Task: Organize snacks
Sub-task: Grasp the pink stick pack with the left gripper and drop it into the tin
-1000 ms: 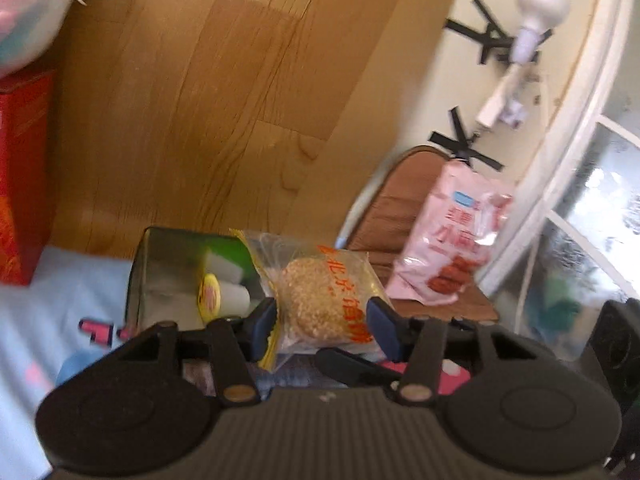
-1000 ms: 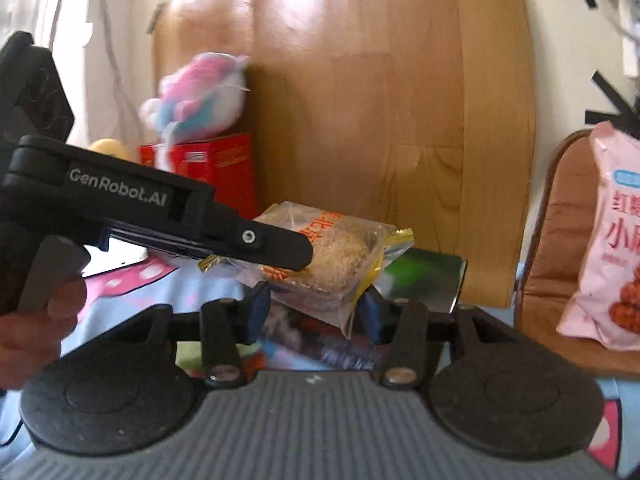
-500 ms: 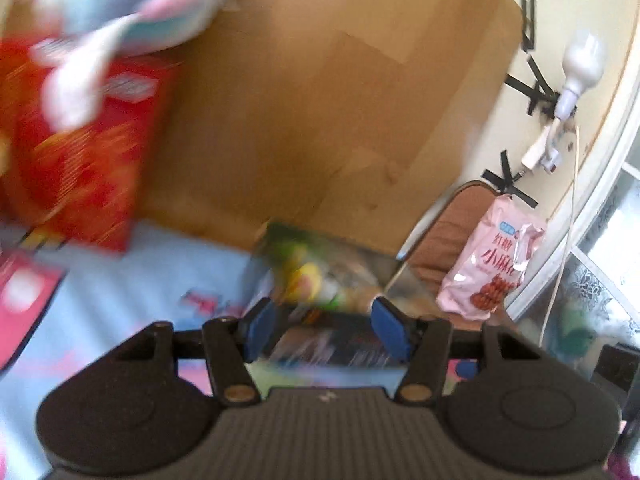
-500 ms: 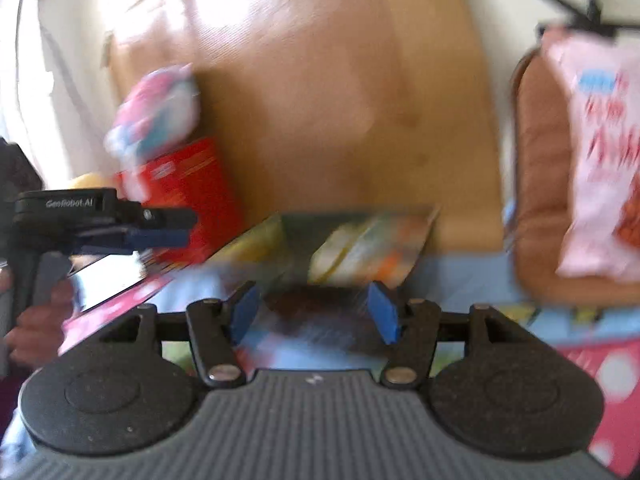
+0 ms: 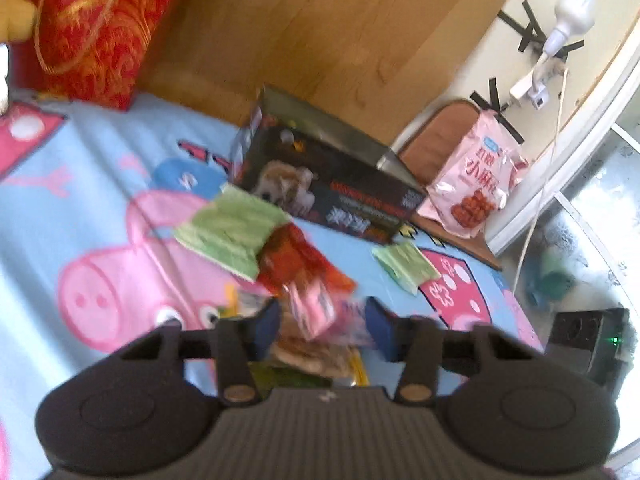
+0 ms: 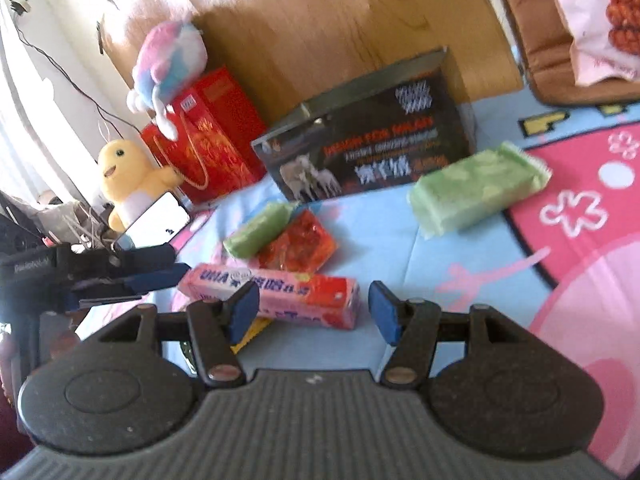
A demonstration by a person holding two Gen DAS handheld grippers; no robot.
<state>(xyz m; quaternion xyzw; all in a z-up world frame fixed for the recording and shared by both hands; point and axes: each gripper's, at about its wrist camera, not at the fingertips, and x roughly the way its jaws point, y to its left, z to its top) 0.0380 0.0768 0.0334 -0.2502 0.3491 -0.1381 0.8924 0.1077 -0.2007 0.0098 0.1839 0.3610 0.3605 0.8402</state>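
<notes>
An open black box (image 5: 332, 188) (image 6: 372, 152) stands at the back of the blue cartoon cloth (image 5: 92, 184). Loose snacks lie in front of it: a long pink packet (image 6: 272, 296) (image 5: 312, 312), a red packet (image 6: 298, 248) (image 5: 296, 260), and two green packets (image 6: 476, 196) (image 6: 256, 232) (image 5: 232, 232) (image 5: 404, 266). My left gripper (image 5: 322, 328) is open just above the pink packet; it also shows at the left of the right wrist view (image 6: 160, 268). My right gripper (image 6: 312, 312) is open, low over the pink packet's near side.
A red gift bag (image 6: 208, 140) (image 5: 88, 28) with plush toys (image 6: 168, 64) stands at the back left against a wooden board (image 5: 320, 32). A pink snack bag (image 5: 476, 184) leans on a brown cushion at the right. A phone (image 6: 156, 224) lies at the left.
The clear bag of rice cake that my left gripper held over the box is gone from both grippers. Both grippers have swung down and back to the loose snacks, open.
</notes>
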